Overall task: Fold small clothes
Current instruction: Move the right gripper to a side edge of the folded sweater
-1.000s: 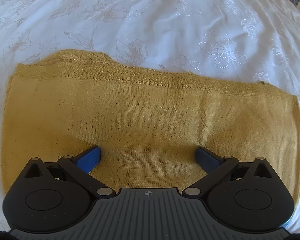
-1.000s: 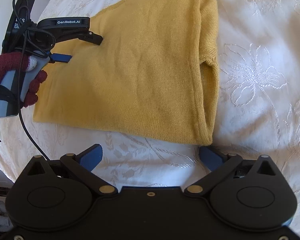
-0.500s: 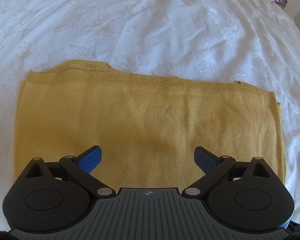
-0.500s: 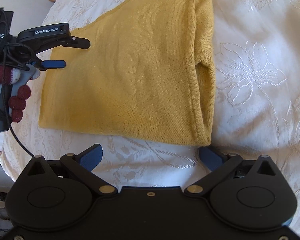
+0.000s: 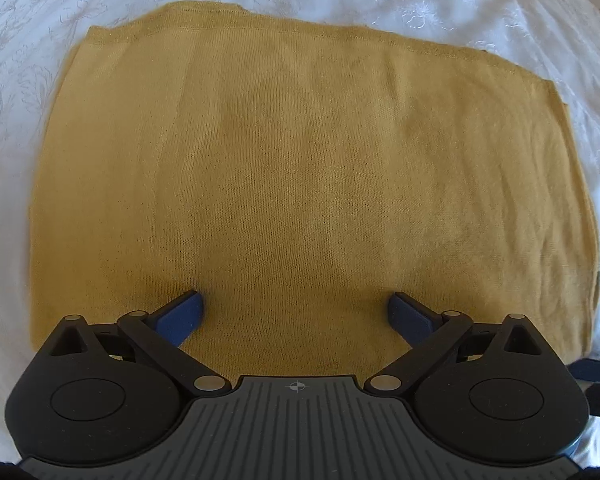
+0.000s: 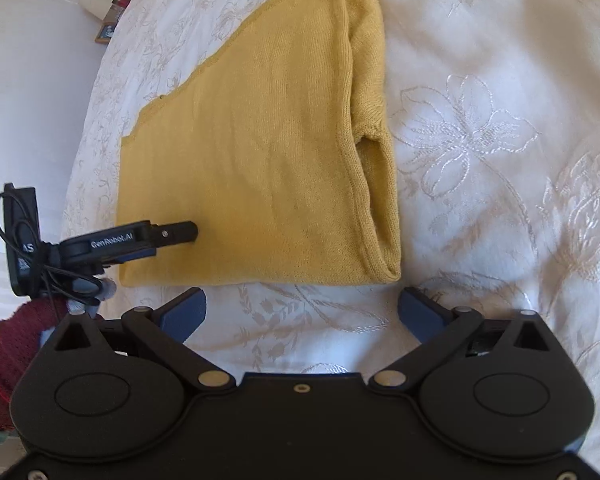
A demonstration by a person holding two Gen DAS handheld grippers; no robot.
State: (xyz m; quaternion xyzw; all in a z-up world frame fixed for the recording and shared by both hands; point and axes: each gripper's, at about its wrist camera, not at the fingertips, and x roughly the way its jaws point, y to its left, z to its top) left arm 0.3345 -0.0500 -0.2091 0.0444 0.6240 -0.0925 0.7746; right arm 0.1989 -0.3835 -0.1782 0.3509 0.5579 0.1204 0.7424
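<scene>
Left wrist view, item one: we record a mustard-yellow knitted garment, folded into a broad flat rectangle and lying on a white bedspread embroidered with pale flowers. Our left gripper sits low over the near part of the knit, its two blue fingertips spread wide, with nothing between them; whether they touch the fabric we cannot tell. This view shows the top face of the cloth nearly edge to edge, smooth, with a ribbed band along the far border. Right wrist view, item two: the same garment appears from its end, and here alone we see the stacked layers, a rounded fold running along the right side and a small open pocket where the layers part. Our right gripper is over bare bedspread just beside the near edge of the garment, jaws wide apart and holding nothing. Only this view shows the left gripper from outside: a black body lettered GenRobot.AI, one dark finger lying over the left near corner of the knit, a looped black cable behind it, and a dark red knitted sleeve at the handle. Small objects at the far edge of the bed are too blurred to name.
</scene>
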